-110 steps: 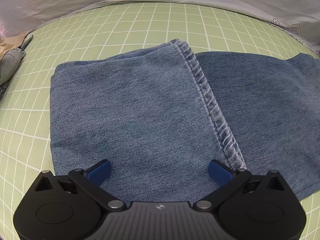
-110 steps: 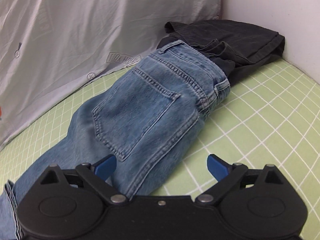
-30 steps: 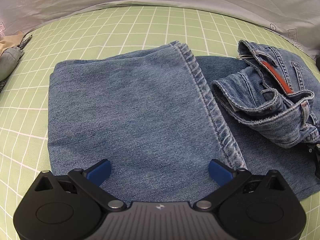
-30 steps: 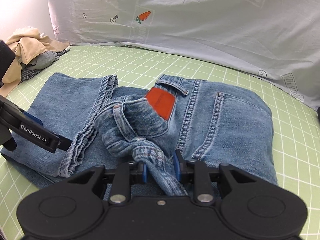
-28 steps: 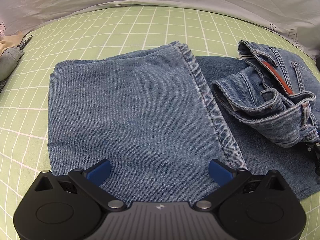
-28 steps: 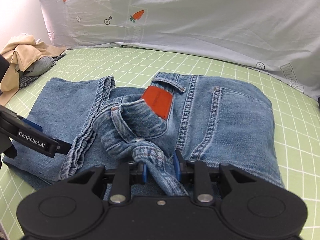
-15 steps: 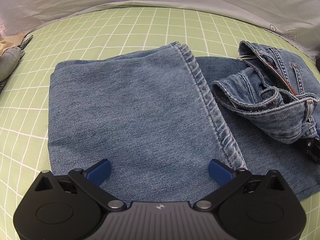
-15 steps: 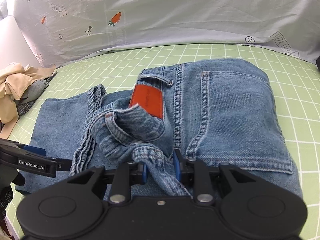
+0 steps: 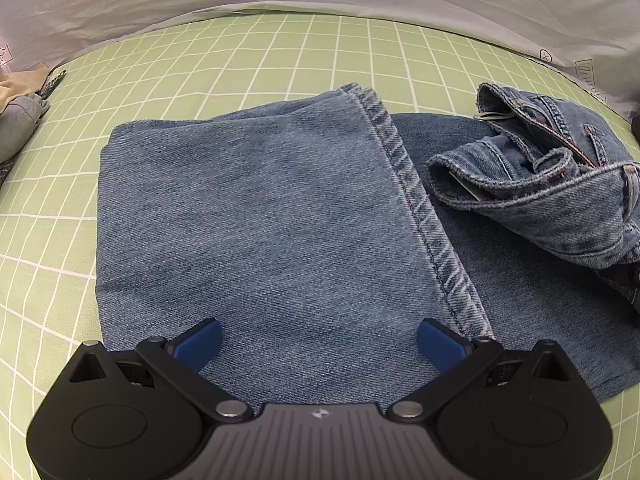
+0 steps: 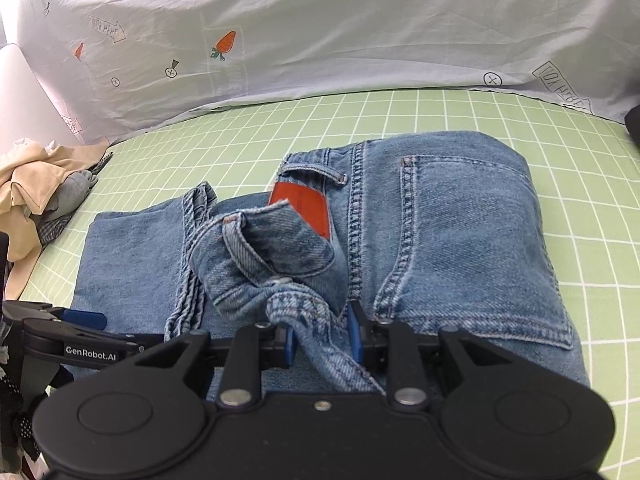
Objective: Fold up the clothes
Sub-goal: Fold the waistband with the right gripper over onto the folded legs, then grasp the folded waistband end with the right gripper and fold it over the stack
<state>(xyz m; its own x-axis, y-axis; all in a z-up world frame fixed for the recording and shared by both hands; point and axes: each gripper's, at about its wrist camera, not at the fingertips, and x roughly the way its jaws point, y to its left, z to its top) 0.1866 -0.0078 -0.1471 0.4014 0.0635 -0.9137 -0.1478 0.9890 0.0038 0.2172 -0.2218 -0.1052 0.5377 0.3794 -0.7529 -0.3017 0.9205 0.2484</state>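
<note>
Blue jeans (image 9: pixel 260 216) lie on the green checked sheet with the leg ends folded flat on the left. The waist part (image 10: pixel 452 232), with a back pocket and an orange patch (image 10: pixel 300 208), is folded over toward the legs. My right gripper (image 10: pixel 320 340) is shut on the bunched waistband (image 10: pixel 296 308) at the near edge. The bunched waistband also shows at the right of the left wrist view (image 9: pixel 540 196). My left gripper (image 9: pixel 320 336) is open and empty over the near edge of the folded legs. It also shows in the right wrist view (image 10: pixel 80 320).
A pile of beige and grey clothes (image 10: pixel 36 192) lies at the far left of the bed. A white printed sheet (image 10: pixel 320 32) hangs along the back. A dark garment edge (image 10: pixel 632 124) shows at the far right. Green sheet (image 9: pixel 280 52) lies beyond the jeans.
My right gripper has carried the waist part over toward the folded legs and lowered it, so it lies flatter. My left gripper has stayed open in place.
</note>
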